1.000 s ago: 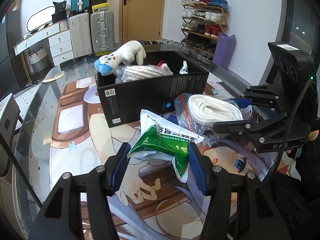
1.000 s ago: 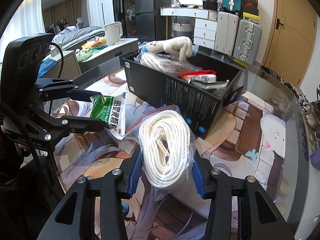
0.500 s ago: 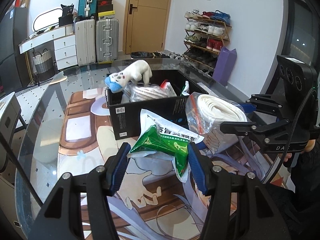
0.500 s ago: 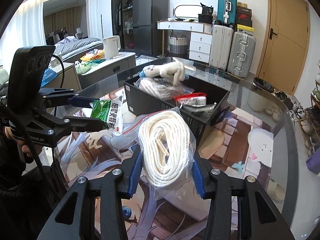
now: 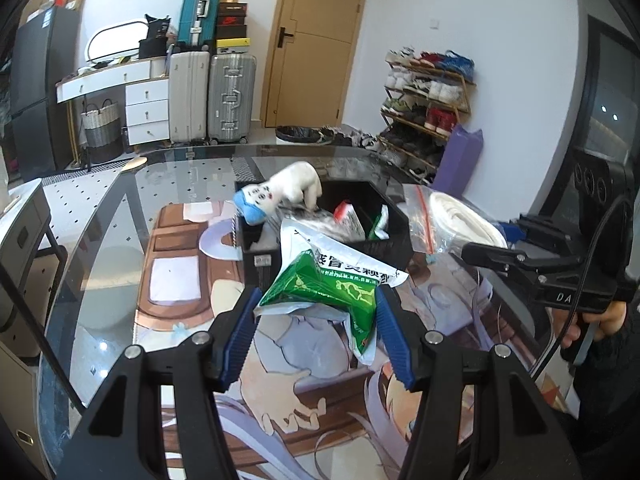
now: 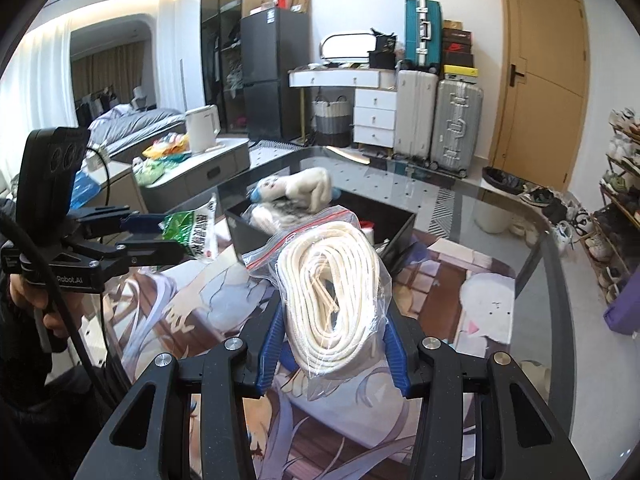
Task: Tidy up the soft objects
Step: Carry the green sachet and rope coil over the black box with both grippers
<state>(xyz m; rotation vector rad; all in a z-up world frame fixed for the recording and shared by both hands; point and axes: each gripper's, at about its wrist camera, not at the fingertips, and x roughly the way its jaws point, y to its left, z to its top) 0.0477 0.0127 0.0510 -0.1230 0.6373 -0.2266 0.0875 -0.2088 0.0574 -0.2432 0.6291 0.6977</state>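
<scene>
Pinching a green-and-white sachet between its blue pads, the left gripper is holding it in the air above the printed table mat, just short of the black box. The right gripper is clamping a zip bag of white rope the same way, coils standing up between the fingers, the bag's red seal strip pointing toward the box. Both loads are hanging clear of the tabletop (neither touching the box rim, as far as either view shows). Inside the box a white plush toy with a blue end is lying across the near-left corner, over another clear bag of rope; small packets are standing in the right compartment. The glass table is carrying the mat and box. Suitcases are standing beyond, by a wooden door.
</scene>
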